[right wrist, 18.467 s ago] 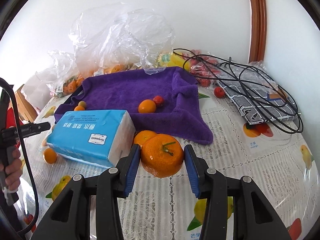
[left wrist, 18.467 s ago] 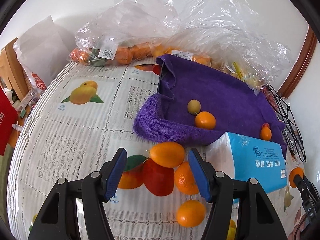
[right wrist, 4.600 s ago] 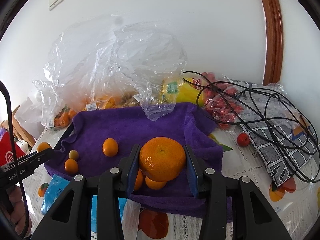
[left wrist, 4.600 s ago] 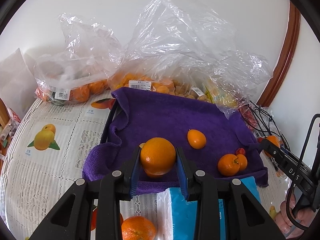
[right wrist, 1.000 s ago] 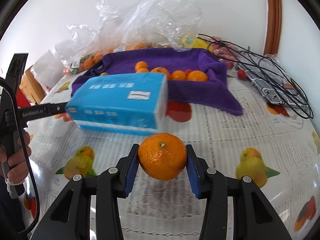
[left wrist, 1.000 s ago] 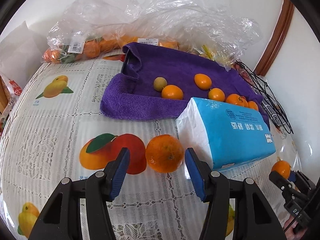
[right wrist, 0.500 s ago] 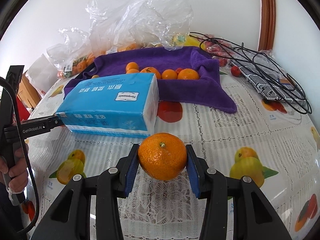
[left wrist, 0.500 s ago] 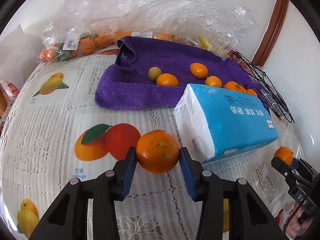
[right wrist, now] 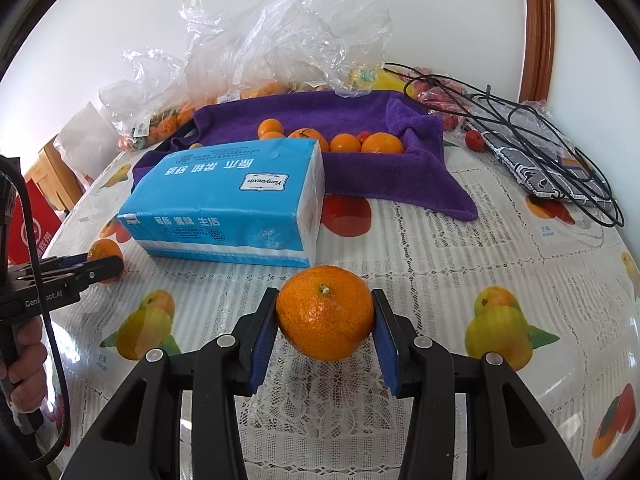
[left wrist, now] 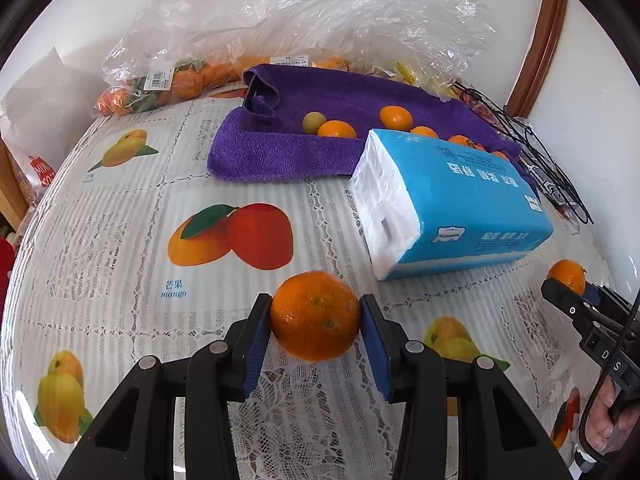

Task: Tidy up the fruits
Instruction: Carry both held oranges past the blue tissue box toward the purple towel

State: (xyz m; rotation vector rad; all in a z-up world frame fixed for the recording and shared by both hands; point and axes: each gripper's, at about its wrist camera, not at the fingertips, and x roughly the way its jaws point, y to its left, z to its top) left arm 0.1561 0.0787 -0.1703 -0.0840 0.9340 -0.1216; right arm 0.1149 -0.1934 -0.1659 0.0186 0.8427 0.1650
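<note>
1. Since a second ago, the left gripper (left wrist: 316, 320) has closed its fingers on the mandarin (left wrist: 315, 315) that then sat loose between them on the worktop (left wrist: 120, 240); both blue pads now press its sides.
2. Right gripper (right wrist: 325, 314) clamps a second mandarin (right wrist: 325, 312), stem up, just above the fruit-printed cloth, unchanged from that earlier frame.
3. Purple towel (right wrist: 352, 112) lines a tray at the back; in it lie several oranges (right wrist: 382, 144), a small red fruit (right wrist: 364, 136) and a greenish one (left wrist: 313, 121).
4. Blue tissue pack (right wrist: 232, 196) lies on the worktop in front of the towel, touching its near edge.
5. Clear plastic bags (left wrist: 320, 20) behind the towel hold more orange fruit; one labelled bag (left wrist: 160, 84) at the left shows leaves too.
6. A red fruit (right wrist: 475, 139) sits on the cloth beside black cables (right wrist: 520, 120).
</note>
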